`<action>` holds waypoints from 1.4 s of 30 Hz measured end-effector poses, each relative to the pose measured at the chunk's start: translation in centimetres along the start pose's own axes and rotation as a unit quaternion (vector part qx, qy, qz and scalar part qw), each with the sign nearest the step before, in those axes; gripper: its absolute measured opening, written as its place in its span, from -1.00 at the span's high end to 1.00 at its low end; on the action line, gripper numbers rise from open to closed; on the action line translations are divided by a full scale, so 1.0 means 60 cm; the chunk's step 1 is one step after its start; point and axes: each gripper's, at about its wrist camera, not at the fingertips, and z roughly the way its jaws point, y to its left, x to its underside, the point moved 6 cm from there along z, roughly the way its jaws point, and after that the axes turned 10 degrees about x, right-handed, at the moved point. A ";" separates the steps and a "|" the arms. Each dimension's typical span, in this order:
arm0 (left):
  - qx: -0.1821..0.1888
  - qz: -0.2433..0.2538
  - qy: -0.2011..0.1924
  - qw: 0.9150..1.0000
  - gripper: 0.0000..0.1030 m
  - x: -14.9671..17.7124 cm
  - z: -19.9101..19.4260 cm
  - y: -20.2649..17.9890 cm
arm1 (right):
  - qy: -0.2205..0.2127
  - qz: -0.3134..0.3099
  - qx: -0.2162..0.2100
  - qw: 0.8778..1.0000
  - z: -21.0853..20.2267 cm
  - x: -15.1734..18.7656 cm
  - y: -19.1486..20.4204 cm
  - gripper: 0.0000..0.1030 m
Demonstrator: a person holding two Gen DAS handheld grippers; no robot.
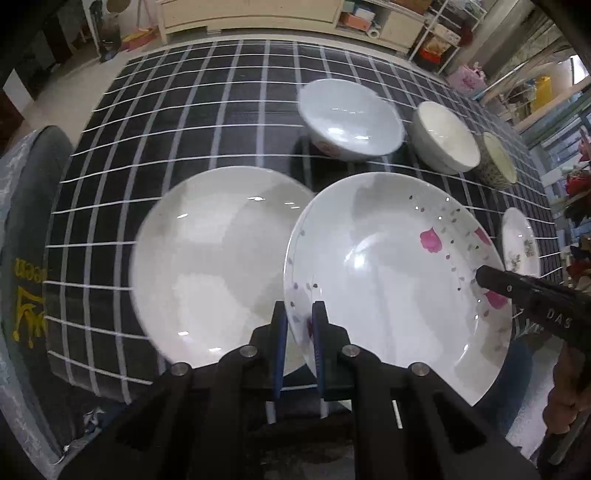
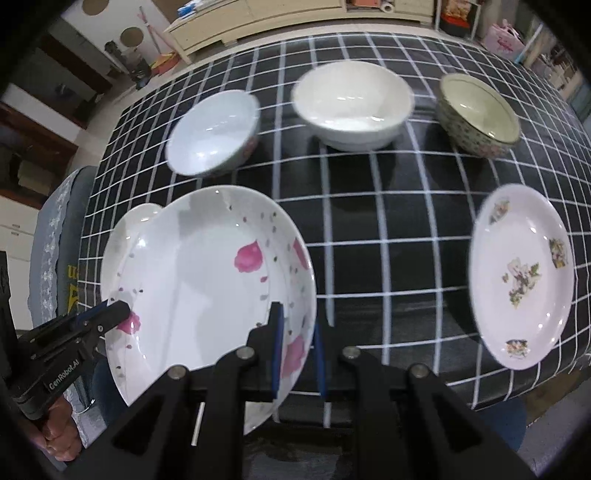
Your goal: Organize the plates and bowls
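Both grippers clamp pink-flowered plate [image 1: 388, 280]: left gripper [image 1: 298, 325] on left rim, right gripper [image 2: 297, 332] on right; plain plate [image 1: 214, 266] lies partly beneath, leftward.

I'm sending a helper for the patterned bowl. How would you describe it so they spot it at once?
On the black tablecloth with white grid lines, three bowls line the far side. Take the rightmost, the speckled floral-patterned bowl, beside the plain white bowl. Only it has a busy patterned outside and dark rim.

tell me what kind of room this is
Probably a home dining or living room: a table under a black checked tablecloth, a cream cabinet behind it, and cluttered storage shelves beyond.
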 end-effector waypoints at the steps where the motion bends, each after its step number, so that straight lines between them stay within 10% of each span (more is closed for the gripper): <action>1: -0.005 -0.001 -0.002 1.000 0.78 0.001 -0.002 0.005 | 0.001 -0.001 -0.004 1.000 0.001 0.001 0.009 0.64; 19: -0.042 -0.071 -0.009 0.997 0.78 0.031 -0.041 0.151 | 0.032 -0.056 -0.031 0.997 0.052 -0.002 0.159 0.64; 42: -0.042 -0.088 0.003 0.995 0.78 0.007 -0.001 0.198 | 0.053 -0.066 -0.015 0.996 0.098 -0.025 0.182 0.64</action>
